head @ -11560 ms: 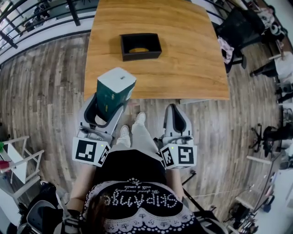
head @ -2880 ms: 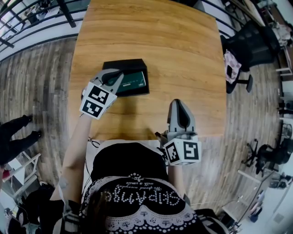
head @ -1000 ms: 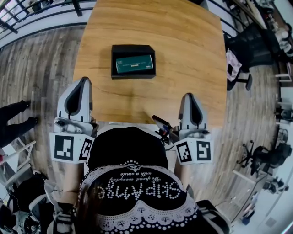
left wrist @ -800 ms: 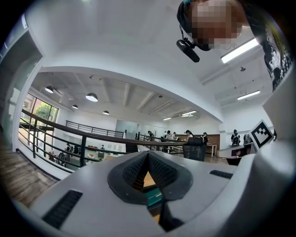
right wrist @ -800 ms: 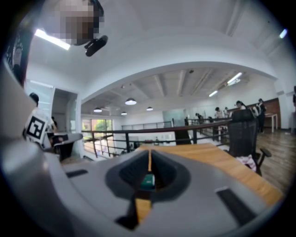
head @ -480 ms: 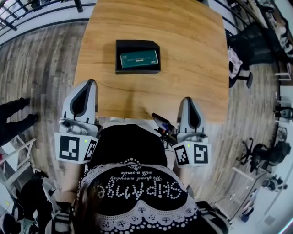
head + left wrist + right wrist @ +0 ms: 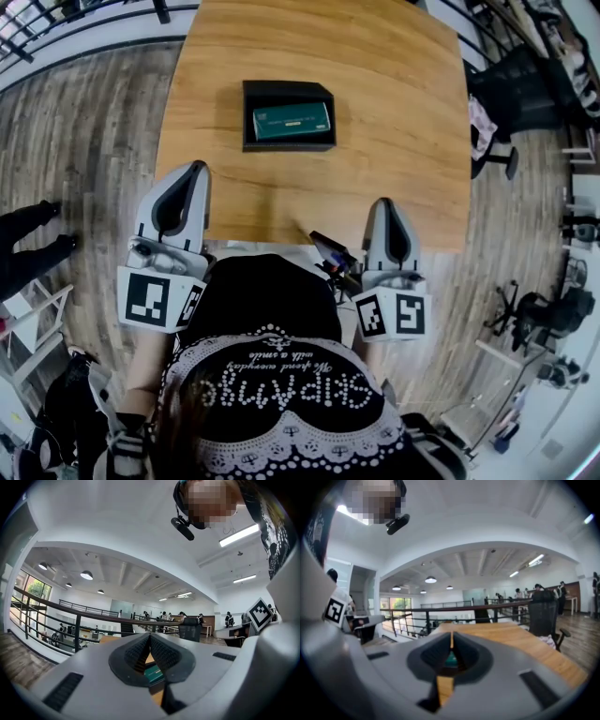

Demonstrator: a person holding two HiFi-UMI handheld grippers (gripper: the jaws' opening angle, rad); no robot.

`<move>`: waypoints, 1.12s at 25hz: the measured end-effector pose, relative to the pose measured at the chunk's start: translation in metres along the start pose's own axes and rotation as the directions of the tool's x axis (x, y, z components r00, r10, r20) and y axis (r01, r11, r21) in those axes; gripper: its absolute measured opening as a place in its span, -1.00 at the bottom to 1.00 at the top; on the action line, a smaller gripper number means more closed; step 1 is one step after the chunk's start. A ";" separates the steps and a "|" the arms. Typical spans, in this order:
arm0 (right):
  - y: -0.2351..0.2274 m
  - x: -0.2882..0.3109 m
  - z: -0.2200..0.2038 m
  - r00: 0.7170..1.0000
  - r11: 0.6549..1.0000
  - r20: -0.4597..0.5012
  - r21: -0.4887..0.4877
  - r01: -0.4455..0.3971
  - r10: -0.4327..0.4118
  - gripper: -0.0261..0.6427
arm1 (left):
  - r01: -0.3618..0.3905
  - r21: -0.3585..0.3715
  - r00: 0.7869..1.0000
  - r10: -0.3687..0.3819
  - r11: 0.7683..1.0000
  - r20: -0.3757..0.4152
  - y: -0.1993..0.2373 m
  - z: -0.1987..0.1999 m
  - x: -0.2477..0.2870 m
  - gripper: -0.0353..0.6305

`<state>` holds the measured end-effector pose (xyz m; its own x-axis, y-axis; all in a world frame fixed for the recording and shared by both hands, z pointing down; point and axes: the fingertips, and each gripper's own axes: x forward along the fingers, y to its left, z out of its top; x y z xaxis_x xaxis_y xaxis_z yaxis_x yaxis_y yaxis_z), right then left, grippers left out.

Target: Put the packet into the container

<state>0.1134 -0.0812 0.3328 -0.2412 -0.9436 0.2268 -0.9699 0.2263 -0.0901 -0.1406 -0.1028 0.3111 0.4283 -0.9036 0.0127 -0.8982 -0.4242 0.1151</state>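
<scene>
Pointing level, left hand-held gripper (image 7: 194, 171) closed, empty

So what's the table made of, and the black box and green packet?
Table: looks like wood or wood-look top, brown with grain lines. Black box: probably matte plastic or card, dull with no glints. Green packet: likely printed card or paper, flat with pale lettering; too small to be sure.

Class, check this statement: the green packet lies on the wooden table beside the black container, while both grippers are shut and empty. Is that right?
Not quite. The head view shows the green packet lying inside the black container, not beside it on the wooden table. The rest stands: the left gripper and right gripper are both shut and empty.
</scene>
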 end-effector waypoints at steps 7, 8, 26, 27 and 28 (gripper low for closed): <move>0.003 0.003 0.001 1.000 1.000 0.003 -0.001 0.003 -0.003 -0.81 | 0.002 -0.035 1.000 -0.002 0.999 -0.010 0.006 -0.004 0.000 -0.80; 0.004 0.004 0.001 1.000 1.000 0.004 -0.001 0.002 -0.002 -0.81 | 0.001 -0.038 1.000 -0.001 0.999 -0.010 0.006 -0.004 0.000 -0.80; -0.006 0.006 -0.002 1.000 1.000 0.001 0.013 0.019 -0.019 -0.81 | 0.048 -0.024 0.999 -0.048 0.999 -0.003 -0.005 -0.001 0.016 -0.80; -0.006 0.006 -0.002 1.000 1.000 0.000 0.014 0.018 -0.018 -0.81 | 0.049 -0.023 0.999 -0.049 0.999 0.001 -0.006 0.000 0.017 -0.80; -0.006 0.006 -0.002 1.000 1.000 -0.001 0.015 0.017 -0.017 -0.81 | 0.049 -0.021 0.999 -0.049 0.999 0.003 -0.006 0.000 0.018 -0.80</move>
<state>0.1177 -0.0877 0.3366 -0.2250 -0.9470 0.2294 -0.9732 0.2068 -0.1006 -0.1276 -0.1162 0.3102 0.4717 -0.8818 0.0042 -0.8738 -0.4667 0.1367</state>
